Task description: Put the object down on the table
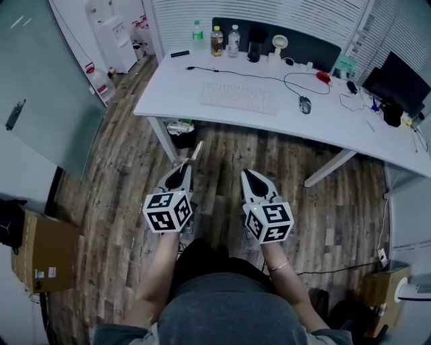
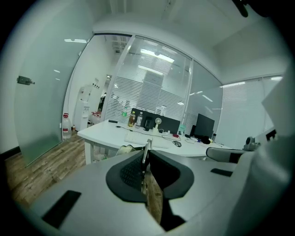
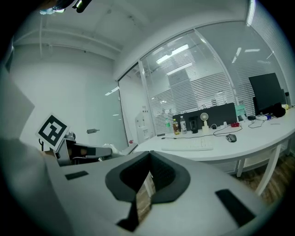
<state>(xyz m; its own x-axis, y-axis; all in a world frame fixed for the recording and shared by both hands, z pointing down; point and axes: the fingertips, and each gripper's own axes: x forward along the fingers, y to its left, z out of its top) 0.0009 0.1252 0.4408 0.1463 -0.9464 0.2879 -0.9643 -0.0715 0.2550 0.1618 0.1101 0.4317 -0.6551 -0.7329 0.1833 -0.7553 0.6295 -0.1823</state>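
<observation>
Being pinched by the left gripper [image 1: 182,170], a thin strip [image 1: 196,150], held over the floor [image 1: 323,215], near the table [image 1: 168,94] but not on it, right gripper [image 1: 251,176] pressed together, empty.

A dark wood-plank floor [image 1: 222,151] runs under a long white worktop [image 1: 175,101] that stands before white slatted blinds [image 1: 269,10], with a frosted glass partition [image 1: 34,81] at left and a brown cardboard box [image 1: 44,253] near it.
</observation>
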